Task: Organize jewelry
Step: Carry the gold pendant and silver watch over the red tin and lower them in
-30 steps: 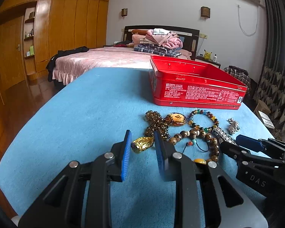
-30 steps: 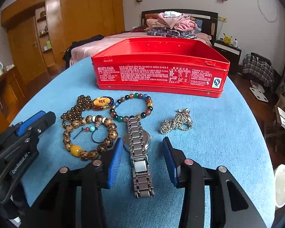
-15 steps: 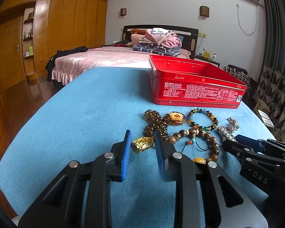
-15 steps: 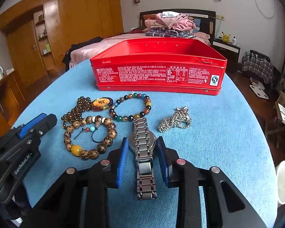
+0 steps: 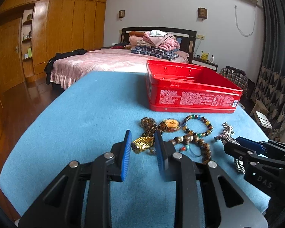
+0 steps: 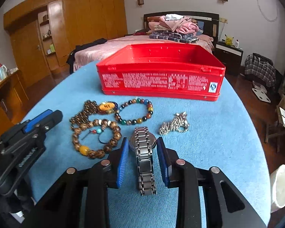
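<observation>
My left gripper (image 5: 142,141) is shut on a gold pendant (image 5: 142,144) that hangs on a dark bead necklace (image 5: 148,125) with an amber medallion. My right gripper (image 6: 142,144) is shut on the case of a steel watch (image 6: 144,153) lying on the blue cloth. An open red tin box (image 6: 161,81) stands behind the jewelry, also in the left wrist view (image 5: 191,96). A multicolour bead bracelet (image 6: 134,112), a brown wooden bead bracelet (image 6: 96,138) and a silver chain (image 6: 174,125) lie between the grippers and the box.
The jewelry lies on a round table with a blue cloth (image 5: 76,117). A bed (image 5: 104,60) with piled clothes stands behind it. A white object (image 6: 281,186) sits past the table's right edge.
My right gripper has closed from wide open onto the watch case. My left gripper stays shut on the gold pendant, which has hardly moved.
</observation>
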Motion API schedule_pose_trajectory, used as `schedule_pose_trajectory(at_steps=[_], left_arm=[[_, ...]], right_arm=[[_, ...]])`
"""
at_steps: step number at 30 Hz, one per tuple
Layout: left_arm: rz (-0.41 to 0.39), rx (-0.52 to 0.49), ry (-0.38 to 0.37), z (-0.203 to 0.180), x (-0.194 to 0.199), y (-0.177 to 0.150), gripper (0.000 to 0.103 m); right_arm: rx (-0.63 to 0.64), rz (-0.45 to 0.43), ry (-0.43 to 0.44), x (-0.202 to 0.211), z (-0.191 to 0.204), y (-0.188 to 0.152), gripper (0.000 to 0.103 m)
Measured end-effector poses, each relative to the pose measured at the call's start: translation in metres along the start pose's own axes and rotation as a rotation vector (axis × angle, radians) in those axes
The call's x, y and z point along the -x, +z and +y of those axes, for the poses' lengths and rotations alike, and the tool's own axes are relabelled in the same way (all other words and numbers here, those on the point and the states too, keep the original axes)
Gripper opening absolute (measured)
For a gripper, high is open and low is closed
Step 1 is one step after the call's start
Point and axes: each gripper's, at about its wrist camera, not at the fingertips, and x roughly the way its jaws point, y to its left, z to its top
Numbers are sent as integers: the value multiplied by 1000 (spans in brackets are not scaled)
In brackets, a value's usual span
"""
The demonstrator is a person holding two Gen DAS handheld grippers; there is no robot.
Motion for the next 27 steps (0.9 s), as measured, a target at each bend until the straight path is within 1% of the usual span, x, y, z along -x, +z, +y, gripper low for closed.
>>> schedule_pose_trajectory(at_steps=[7,15,19,27], left_arm=[[-43,-2,-21,-9,7,18,23],[-81,-10,-39,-21,3,42,23],[-111,-12,-54,-28,-1,60,23],[-153,-10,-81,-46,-20,102,23]], right_arm=[[-22,-48,22,22,-12,18,29],[-34,-88,24,32,-25,38,29],[-32,-111,19,35,-30,52,29],[-54,-169,11,30,-46,94,29]])
